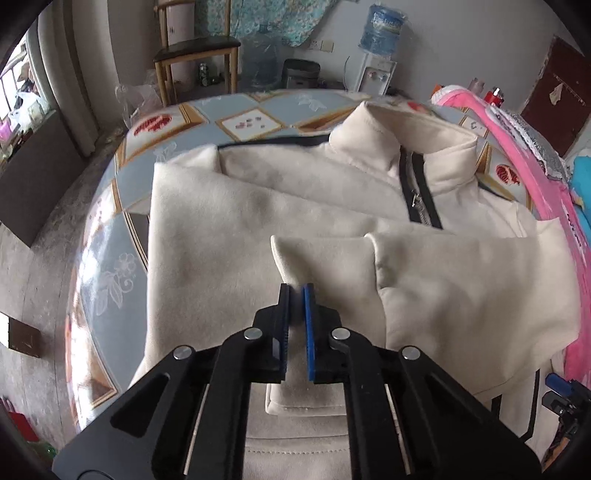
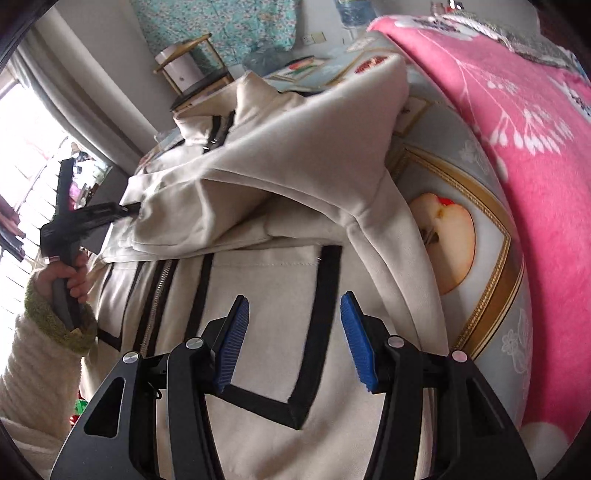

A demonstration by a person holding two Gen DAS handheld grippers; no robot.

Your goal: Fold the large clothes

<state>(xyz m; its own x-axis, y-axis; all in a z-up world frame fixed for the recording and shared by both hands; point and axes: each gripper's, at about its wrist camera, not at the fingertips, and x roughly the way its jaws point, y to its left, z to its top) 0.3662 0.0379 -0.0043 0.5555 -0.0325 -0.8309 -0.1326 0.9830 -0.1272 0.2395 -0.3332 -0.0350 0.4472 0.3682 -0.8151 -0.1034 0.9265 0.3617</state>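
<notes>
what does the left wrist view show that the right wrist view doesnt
Only the left wrist view shows the blue water bottle on its white dispenser, the dark-seated wooden chair and the jacket's stand-up collar from the front.

Only the right wrist view shows the open right gripper, the black-outlined pocket and the person's left hand on its handle.

Both show the cream zip-up jacket, the left gripper shut on the sleeve cuff, the fruit-patterned tablecloth and the pink blanket.
</notes>
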